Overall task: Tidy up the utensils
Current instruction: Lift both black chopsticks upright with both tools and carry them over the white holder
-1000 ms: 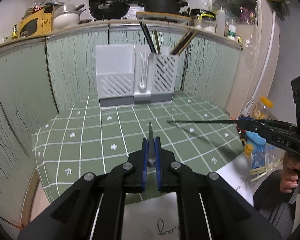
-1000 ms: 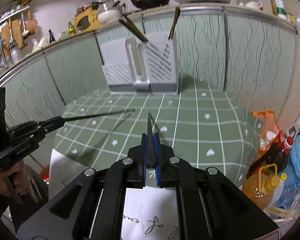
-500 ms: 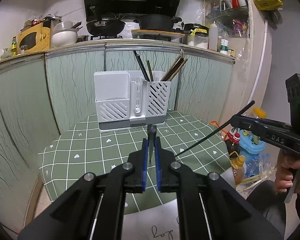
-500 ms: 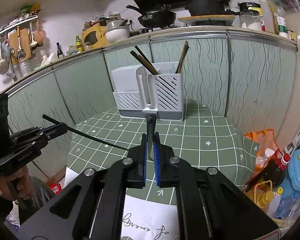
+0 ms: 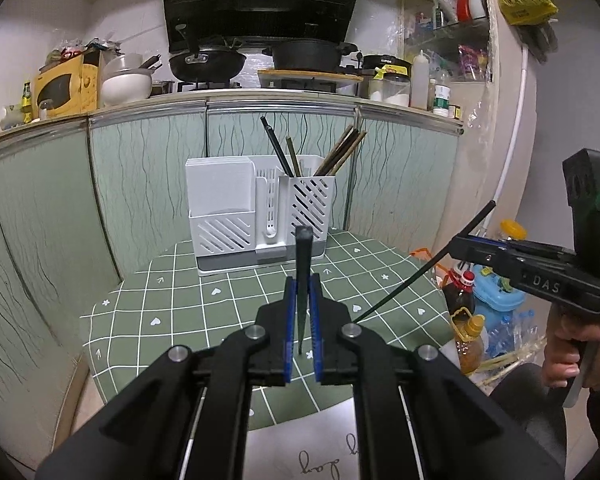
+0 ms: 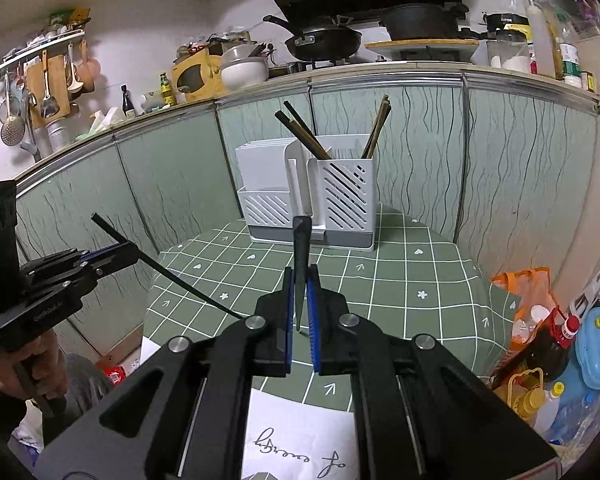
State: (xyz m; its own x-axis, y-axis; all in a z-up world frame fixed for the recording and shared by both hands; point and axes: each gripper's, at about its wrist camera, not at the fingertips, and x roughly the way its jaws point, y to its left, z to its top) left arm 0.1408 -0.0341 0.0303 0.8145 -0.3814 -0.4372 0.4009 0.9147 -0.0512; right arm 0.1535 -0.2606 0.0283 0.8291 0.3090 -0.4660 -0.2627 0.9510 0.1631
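Note:
A white slotted utensil holder [image 5: 260, 216] stands at the back of the green checked table [image 5: 204, 308], with several chopsticks [image 5: 340, 152] upright in its right compartment; it also shows in the right wrist view [image 6: 312, 196]. My left gripper [image 5: 303, 292] is shut on a dark chopstick [image 5: 303, 256] held above the table's front. My right gripper [image 6: 300, 284] is shut on a second dark chopstick [image 6: 301, 248]. Each gripper shows in the other's view, right gripper [image 5: 472, 245] and left gripper [image 6: 116, 254], with its chopstick slanting down toward the table.
A green-panelled counter [image 5: 220, 116] wraps behind the table, carrying pans [image 5: 208, 64], a bowl and jars. Oil bottles [image 6: 540, 344] and bags sit on the floor at the right. A white paper [image 6: 300, 440] lies at the table's front edge.
Both grippers have risen and tilted up from the tabletop, each carrying its chopstick. The holder now looks lower and farther in both views.

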